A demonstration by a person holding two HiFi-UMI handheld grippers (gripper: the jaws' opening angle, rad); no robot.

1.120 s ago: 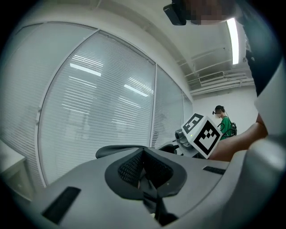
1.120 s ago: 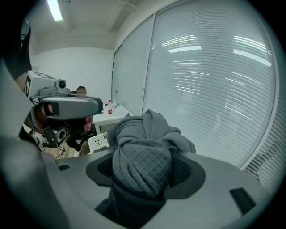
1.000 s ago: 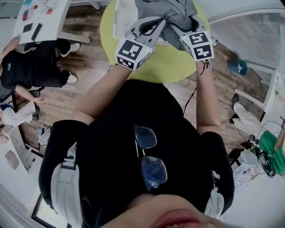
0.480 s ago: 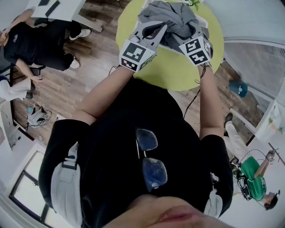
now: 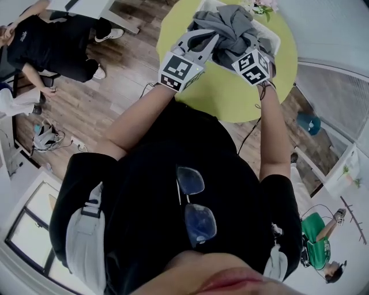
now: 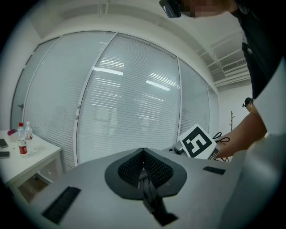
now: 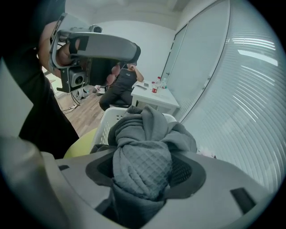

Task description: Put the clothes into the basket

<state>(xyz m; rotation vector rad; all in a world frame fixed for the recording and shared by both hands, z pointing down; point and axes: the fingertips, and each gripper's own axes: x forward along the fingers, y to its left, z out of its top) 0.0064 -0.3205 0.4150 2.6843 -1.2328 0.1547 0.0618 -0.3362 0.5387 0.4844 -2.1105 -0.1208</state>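
Observation:
A grey garment [image 5: 230, 26] hangs bunched over a white basket [image 5: 275, 41] that stands on a round yellow-green table [image 5: 230, 92]. My right gripper [image 5: 245, 49] is shut on a thick wad of the grey garment [image 7: 143, 161], which fills the space between its pads [image 7: 185, 172]; the basket's rim [image 7: 105, 123] shows just beyond. My left gripper [image 5: 202, 40] is shut on a thin twisted strand of the garment [image 6: 147, 188] and points up toward the window blinds. Both grippers sit close together above the basket.
People sit at a white table [image 5: 81, 4] at the far left on the wood floor. Flowers [image 5: 262, 6] stand on the round table behind the basket. A white side table with bottles [image 7: 154, 96] stands by the glass wall. Another person [image 5: 317, 245] is at lower right.
Both grippers have carried the grey garment from beside the basket to over it. The basket now lies mostly hidden beneath the cloth. Both grips are unchanged.

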